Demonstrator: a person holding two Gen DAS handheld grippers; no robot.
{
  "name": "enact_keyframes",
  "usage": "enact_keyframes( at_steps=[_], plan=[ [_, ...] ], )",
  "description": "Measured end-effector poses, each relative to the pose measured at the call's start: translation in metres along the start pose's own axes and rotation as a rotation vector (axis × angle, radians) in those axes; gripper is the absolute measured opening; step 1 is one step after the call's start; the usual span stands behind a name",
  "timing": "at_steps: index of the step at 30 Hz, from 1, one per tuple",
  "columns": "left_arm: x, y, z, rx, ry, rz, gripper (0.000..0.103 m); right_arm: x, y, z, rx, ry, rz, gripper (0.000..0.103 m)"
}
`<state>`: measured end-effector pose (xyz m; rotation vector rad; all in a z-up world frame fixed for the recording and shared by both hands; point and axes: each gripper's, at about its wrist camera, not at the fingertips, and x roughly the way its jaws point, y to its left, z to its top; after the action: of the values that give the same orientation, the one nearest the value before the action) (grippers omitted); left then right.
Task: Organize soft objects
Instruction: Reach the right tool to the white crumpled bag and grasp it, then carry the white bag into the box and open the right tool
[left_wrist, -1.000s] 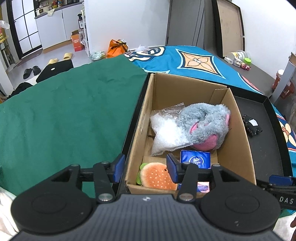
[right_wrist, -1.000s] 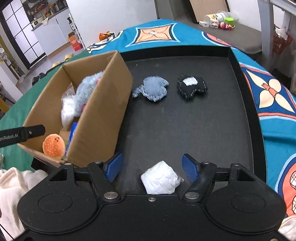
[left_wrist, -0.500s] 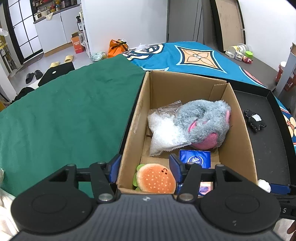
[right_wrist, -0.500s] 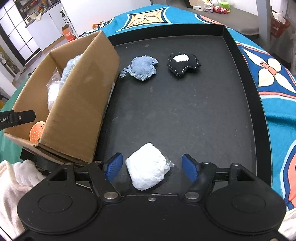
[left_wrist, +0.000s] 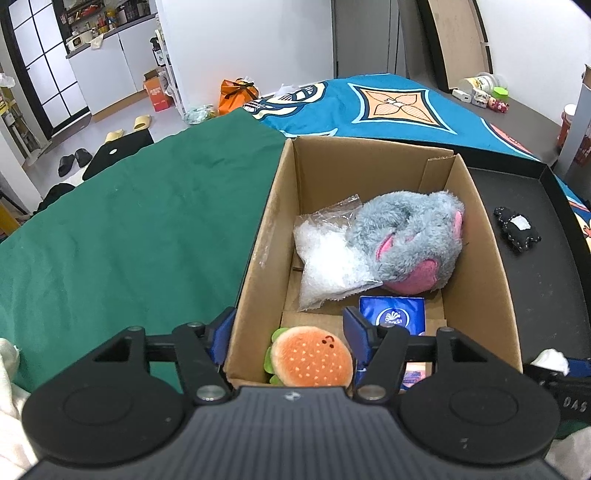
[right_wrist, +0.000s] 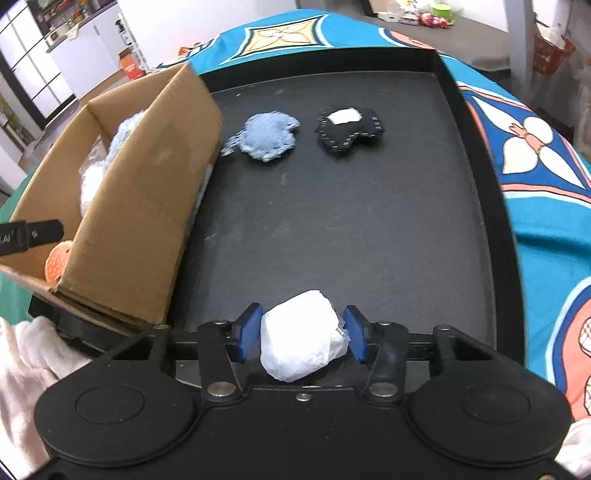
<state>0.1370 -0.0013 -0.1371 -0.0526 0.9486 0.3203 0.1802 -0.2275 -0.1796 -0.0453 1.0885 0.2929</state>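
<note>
Setting: a room with white cabinets and a grey floor in the background; the work surface is covered by a green cloth (left_wrist: 129, 236) and a blue patterned cloth (left_wrist: 388, 107).
Landmark: an open cardboard box (left_wrist: 491, 280), standing at the left edge of a black tray (right_wrist: 332, 221), with the green cloth on its other side.
In the box: a grey and pink plush toy (left_wrist: 410, 240) towards the far end, a clear bag of white filling (left_wrist: 328, 258) touching it, a blue tissue packet (left_wrist: 393, 314) on the box floor, and a burger plush (left_wrist: 310, 360) at the near end.
Left gripper (left_wrist: 288, 341): about half open, jaws have just been opening; it straddles the box's near left corner, one blue pad outside the wall and one inside, with the burger plush between them. The inside pad lies close beside the plush; I cannot tell whether it touches.
Right gripper (right_wrist: 302, 338): jaws have just been closing around a white soft bundle (right_wrist: 301, 343) on the tray, to the right of the box's near end. The left pad meets the bundle; the right pad is at its crinkled edge.
Other soft things: a light blue fabric piece (right_wrist: 267, 138) lies just beside the box's far right corner; a black stitched piece with a white patch (right_wrist: 349, 131) lies further right of it, apart.
</note>
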Motion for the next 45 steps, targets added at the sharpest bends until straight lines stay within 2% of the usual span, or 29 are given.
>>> enact_keyframes(
  at_steps=[8,17,25,31,45],
  plan=[
    [0.002,-0.002,0.002,-0.005,0.005,0.012,0.062,-0.01,-0.013,0.008,0.03,-0.037,-0.009,0.047],
    [0.002,-0.001,0.002,-0.008,0.001,0.001,0.062,-0.03,-0.011,0.023,0.045,-0.128,-0.01,0.047],
    [-0.002,0.007,-0.001,-0.018,-0.011,-0.022,0.062,-0.047,0.004,0.037,0.021,-0.193,-0.002,0.047],
    [-0.003,0.012,-0.001,-0.036,-0.015,-0.032,0.062,-0.063,0.017,0.042,0.006,-0.274,0.04,0.047],
    [-0.006,0.026,-0.005,-0.074,-0.028,-0.087,0.058,-0.08,0.052,0.047,-0.074,-0.383,0.103,0.047]
  ],
)
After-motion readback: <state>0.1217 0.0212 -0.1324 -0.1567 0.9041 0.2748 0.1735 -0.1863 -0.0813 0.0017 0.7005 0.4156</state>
